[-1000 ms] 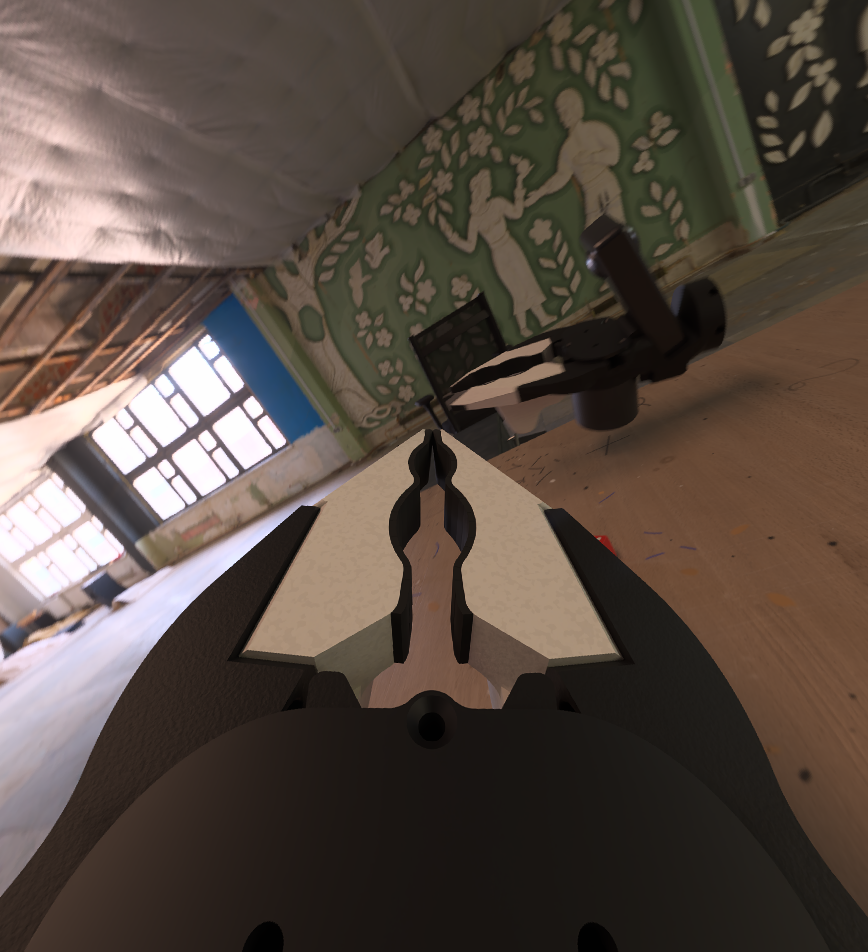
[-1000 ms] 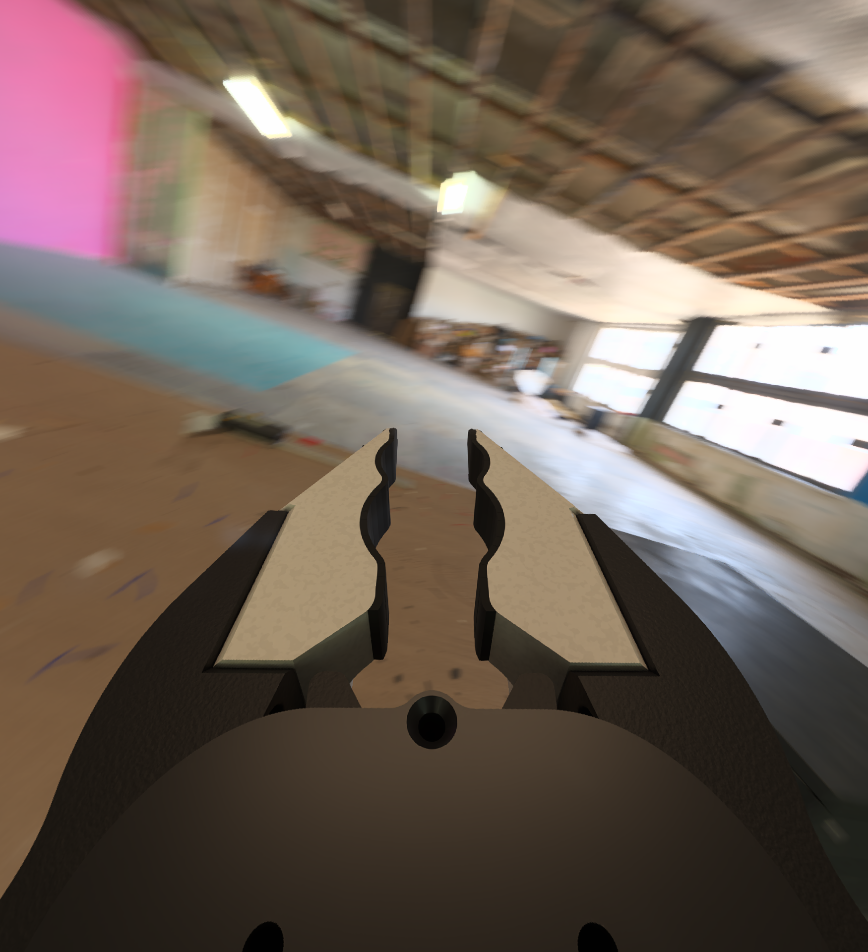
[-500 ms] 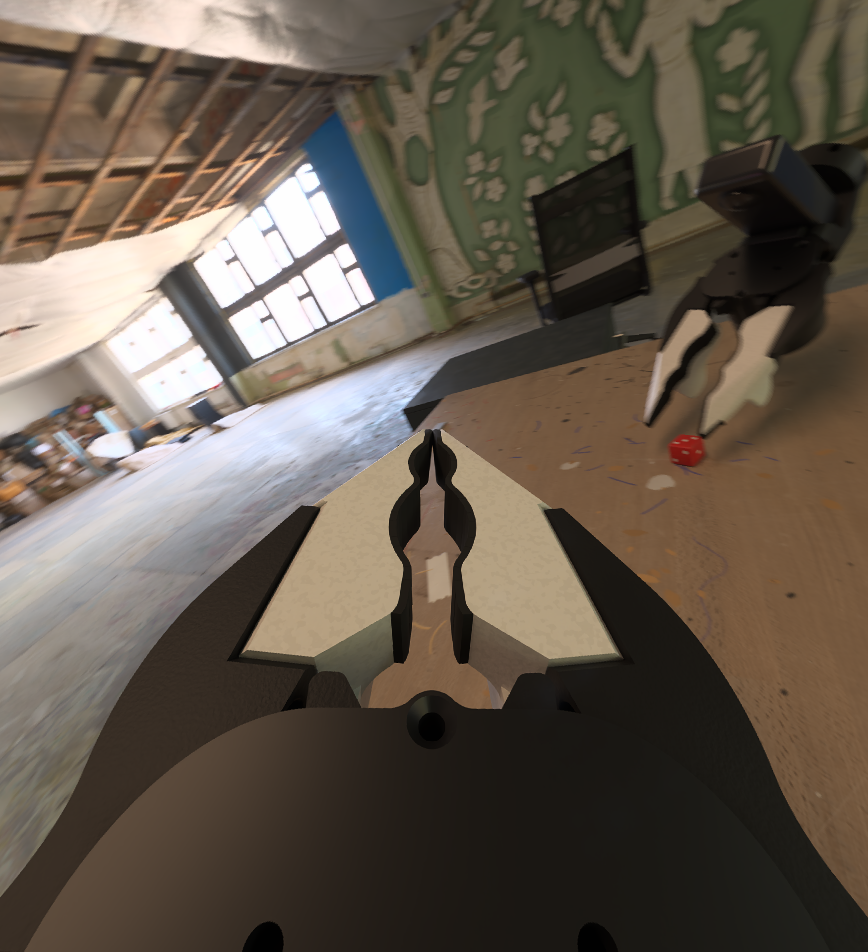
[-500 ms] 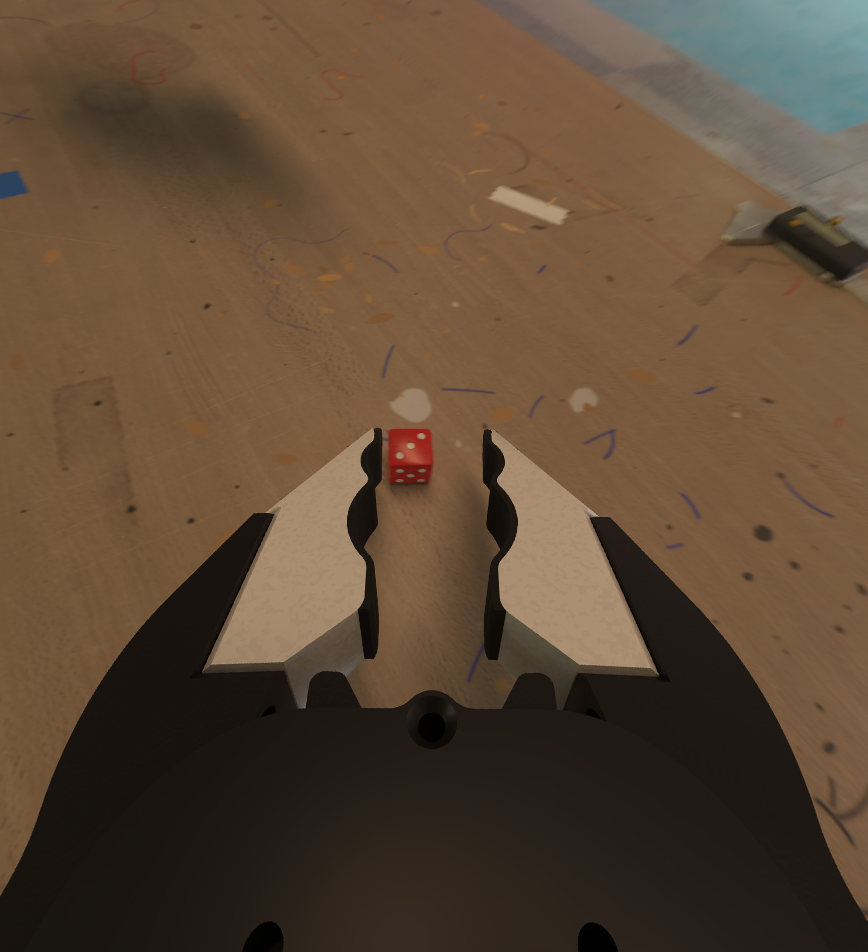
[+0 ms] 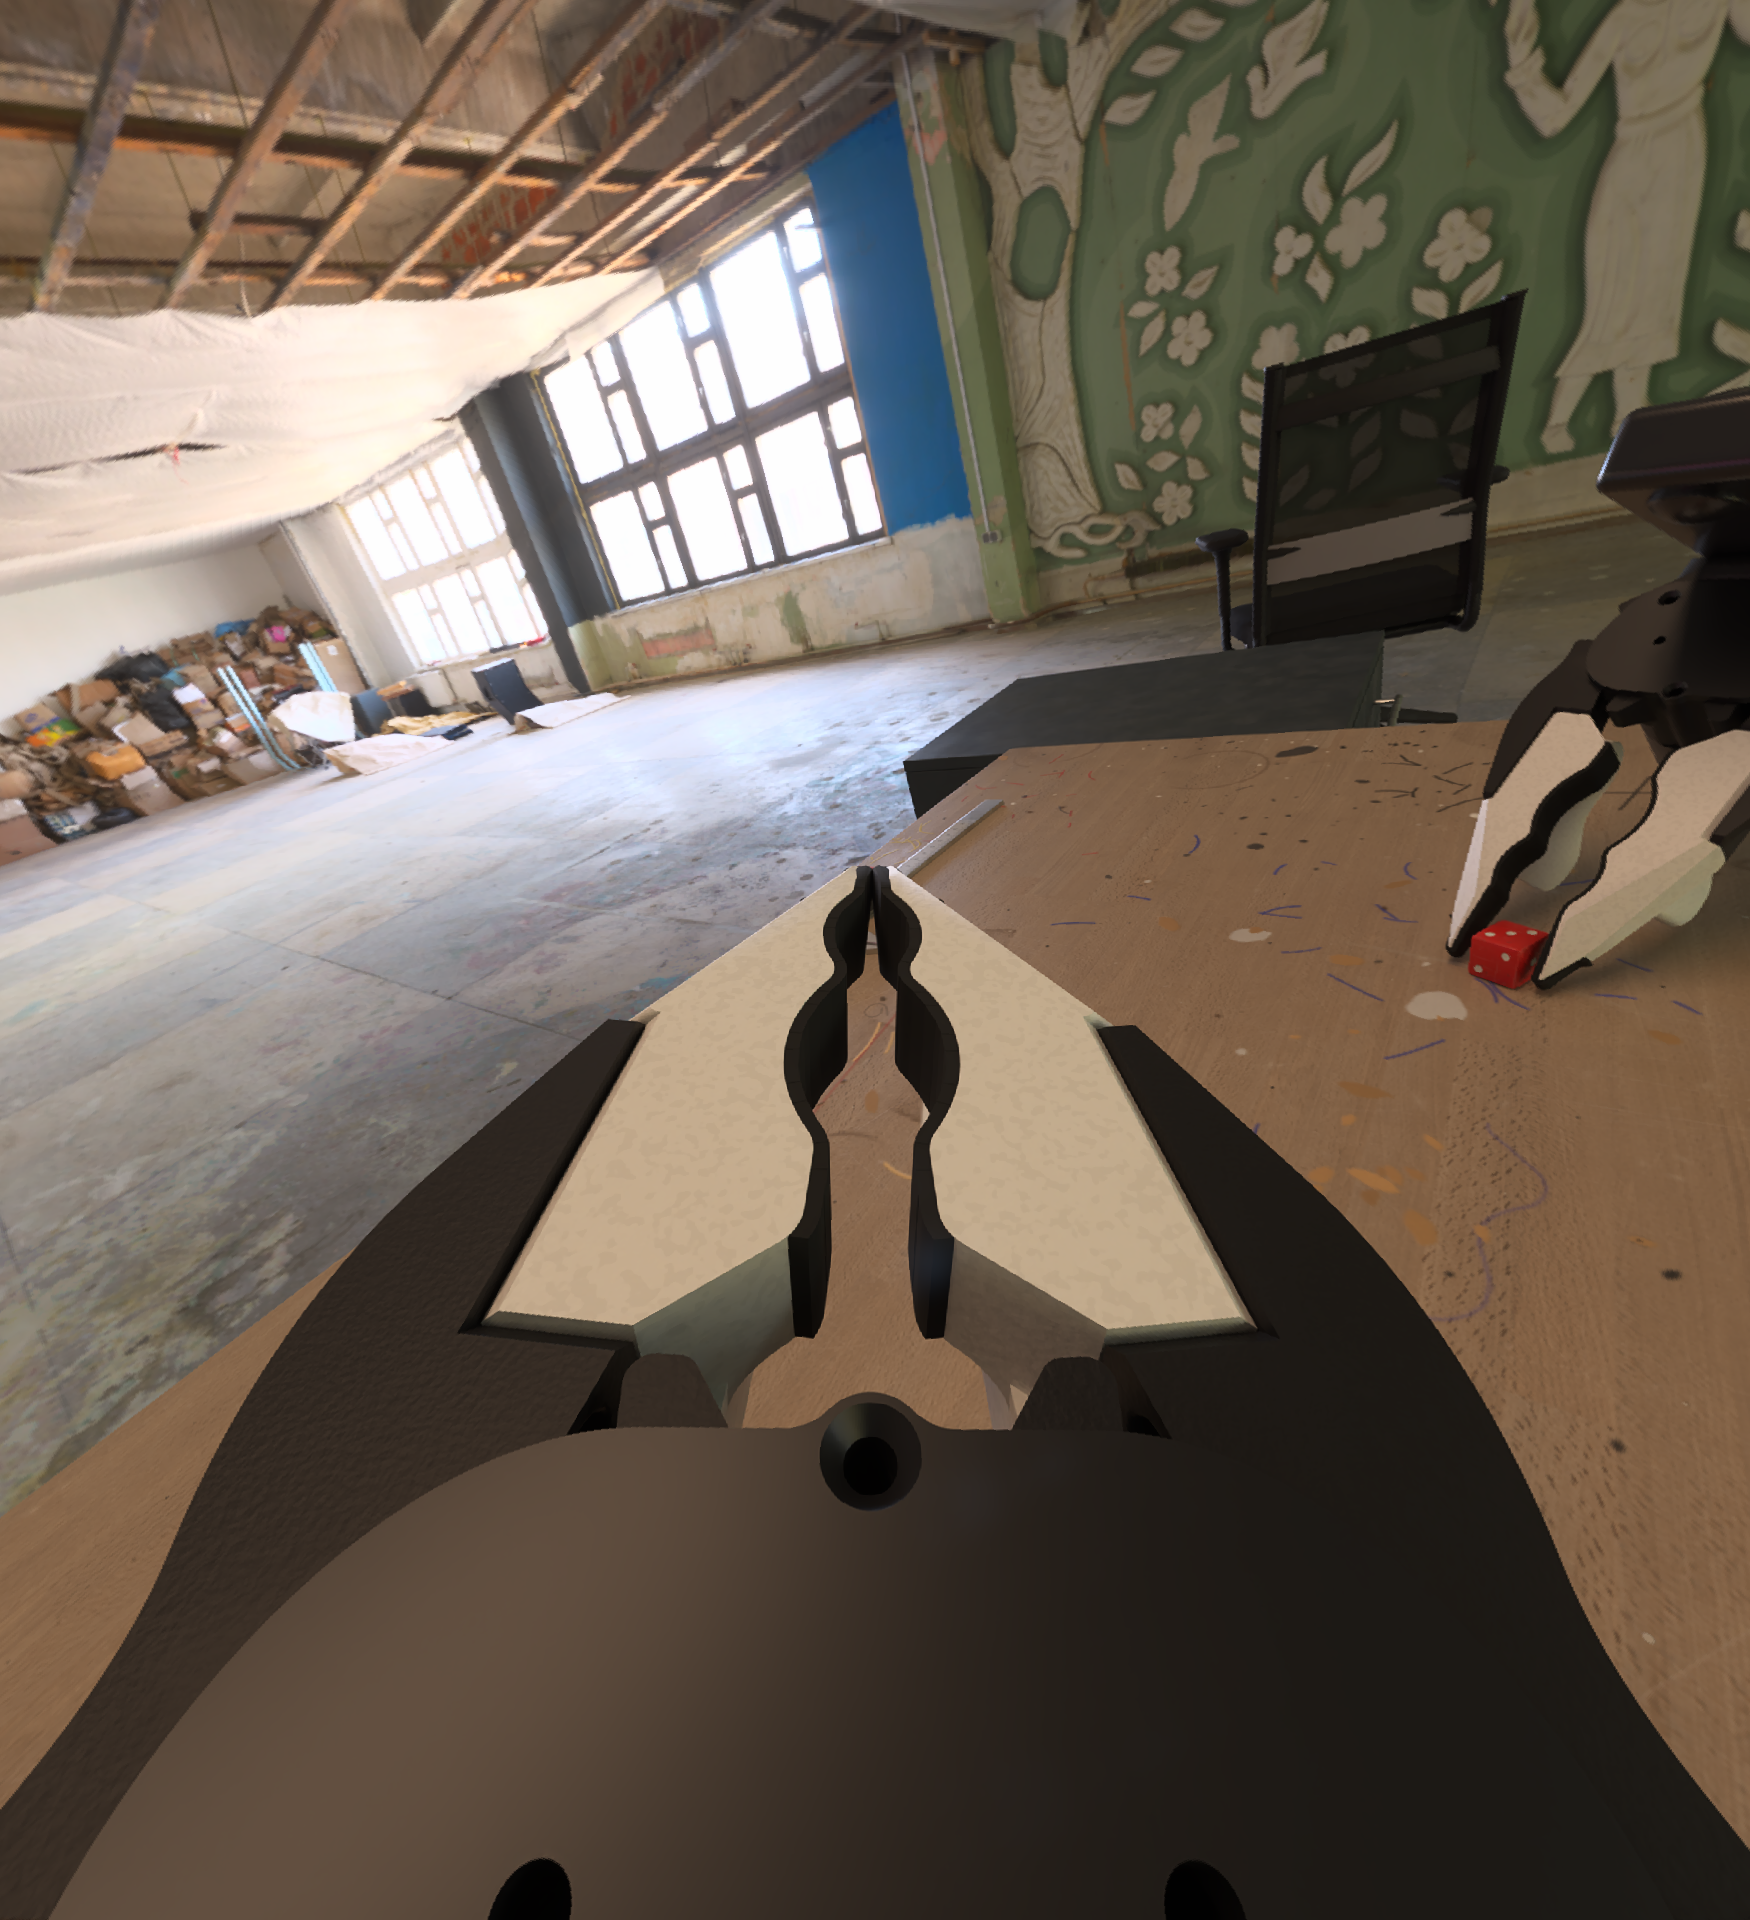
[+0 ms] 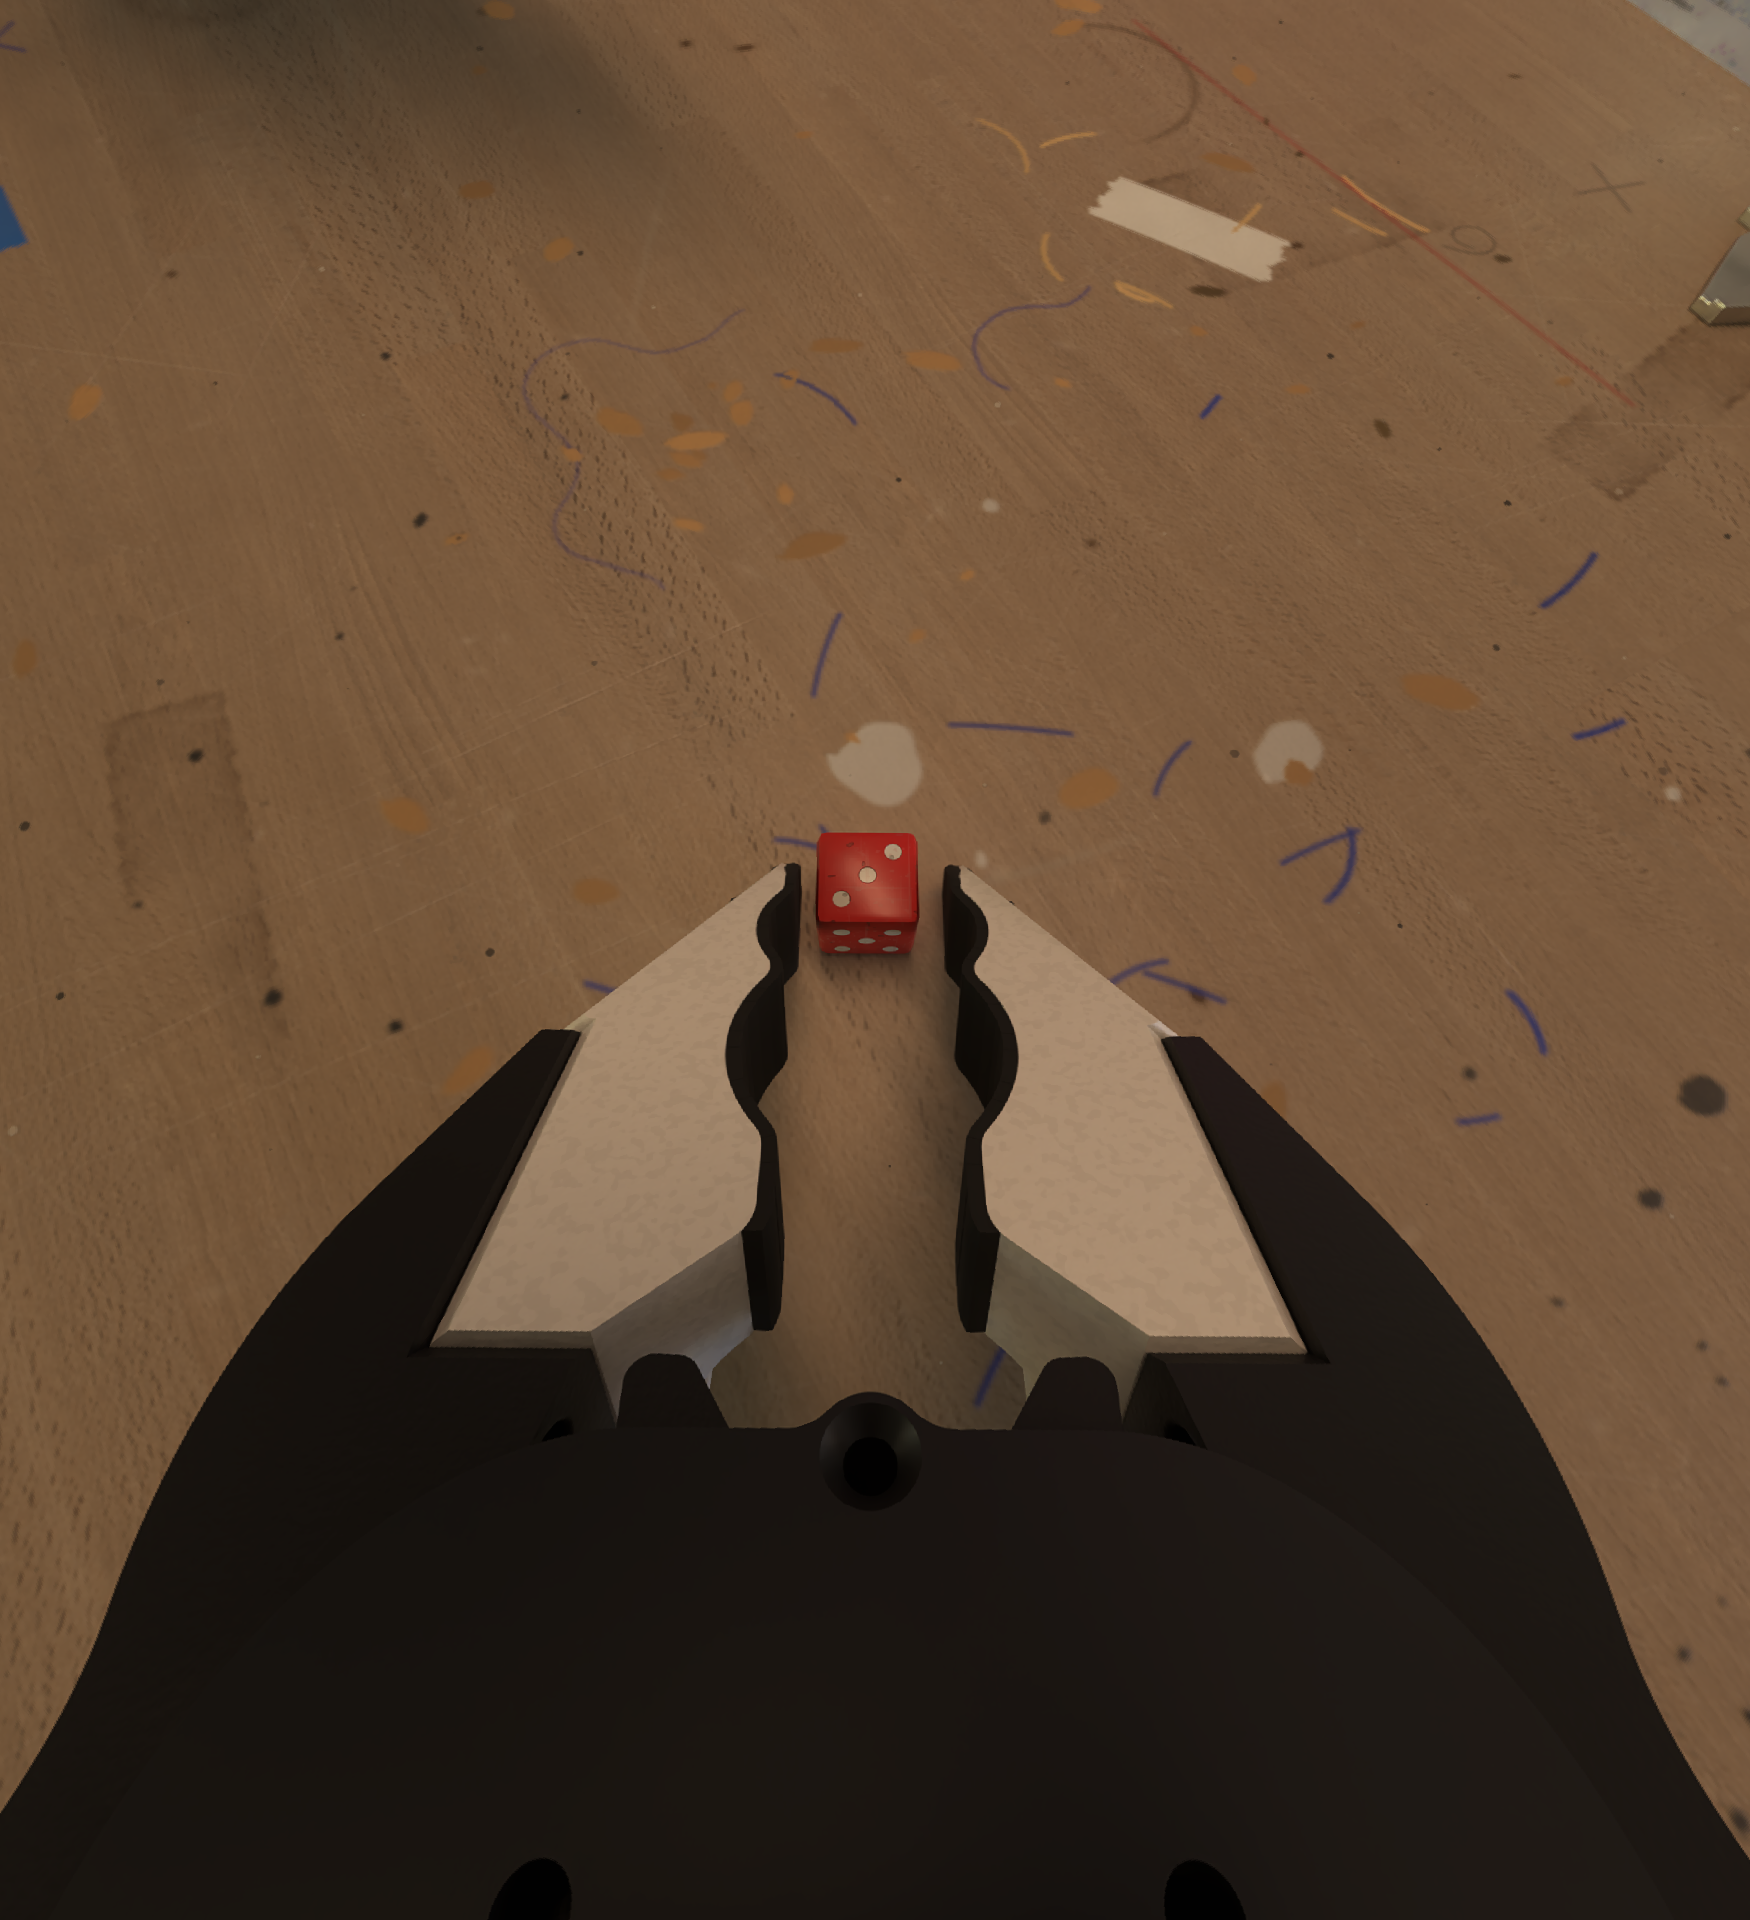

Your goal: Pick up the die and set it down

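Left wrist view: left gripper (image 5: 873,883) fingertips pressed together over the wooden table (image 5: 1370,1195); red die (image 5: 1505,951) sits far right between the right gripper (image 5: 1494,964) tips.

Right wrist view: right gripper (image 6: 869,883) fingers spread, straddling the die (image 6: 866,891), small gaps each side; die on the table (image 6: 331,727).

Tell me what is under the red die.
The die sits directly on the wooden tabletop, between the open jaws of the right gripper. Its bottom face and the wood beneath are covered.

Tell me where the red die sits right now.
The red die rests on the wooden table, between the open right gripper's fingertips; in the left wrist view it lies far right.
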Robot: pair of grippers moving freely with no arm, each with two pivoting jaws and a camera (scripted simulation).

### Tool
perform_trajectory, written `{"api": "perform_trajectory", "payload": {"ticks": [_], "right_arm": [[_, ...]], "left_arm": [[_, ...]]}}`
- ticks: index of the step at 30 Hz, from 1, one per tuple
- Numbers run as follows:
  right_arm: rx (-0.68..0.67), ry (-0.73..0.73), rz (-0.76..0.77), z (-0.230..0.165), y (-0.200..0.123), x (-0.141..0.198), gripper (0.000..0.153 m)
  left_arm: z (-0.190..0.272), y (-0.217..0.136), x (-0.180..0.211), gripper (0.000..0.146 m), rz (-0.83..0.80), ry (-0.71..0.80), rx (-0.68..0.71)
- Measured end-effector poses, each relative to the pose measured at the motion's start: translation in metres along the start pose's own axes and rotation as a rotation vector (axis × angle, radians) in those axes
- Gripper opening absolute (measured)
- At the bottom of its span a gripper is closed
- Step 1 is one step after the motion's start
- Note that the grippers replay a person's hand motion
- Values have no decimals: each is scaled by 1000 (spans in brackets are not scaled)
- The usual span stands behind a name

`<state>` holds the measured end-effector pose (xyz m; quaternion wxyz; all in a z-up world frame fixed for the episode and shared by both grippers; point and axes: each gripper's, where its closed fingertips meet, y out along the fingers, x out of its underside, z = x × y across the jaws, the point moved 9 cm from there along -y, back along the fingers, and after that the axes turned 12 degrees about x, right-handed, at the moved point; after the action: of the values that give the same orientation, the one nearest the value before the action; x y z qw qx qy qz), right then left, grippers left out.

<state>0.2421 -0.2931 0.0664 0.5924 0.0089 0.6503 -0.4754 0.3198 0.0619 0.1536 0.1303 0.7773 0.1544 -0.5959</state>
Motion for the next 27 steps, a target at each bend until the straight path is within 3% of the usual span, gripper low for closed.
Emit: {"api": "perform_trajectory", "payload": {"ticks": [3,7,14,21,27], "right_arm": [[-2,-16,-2,-1,1,-1,19],[19,-27,7,1,5,-4,18],[-23,-65,91,2,26,-27,18],[-54,-91,68,6,52,-43,18],[-20,-106,28,5,57,-44,18]], "left_arm": [[-3,-1,2,0,10,-14,-2],[-3,3,4,0,45,-55,58],[-12,22,1,0,70,119,13],[-17,20,27,0,141,108,-107],[-2,26,32,0,138,209,-55]]}}
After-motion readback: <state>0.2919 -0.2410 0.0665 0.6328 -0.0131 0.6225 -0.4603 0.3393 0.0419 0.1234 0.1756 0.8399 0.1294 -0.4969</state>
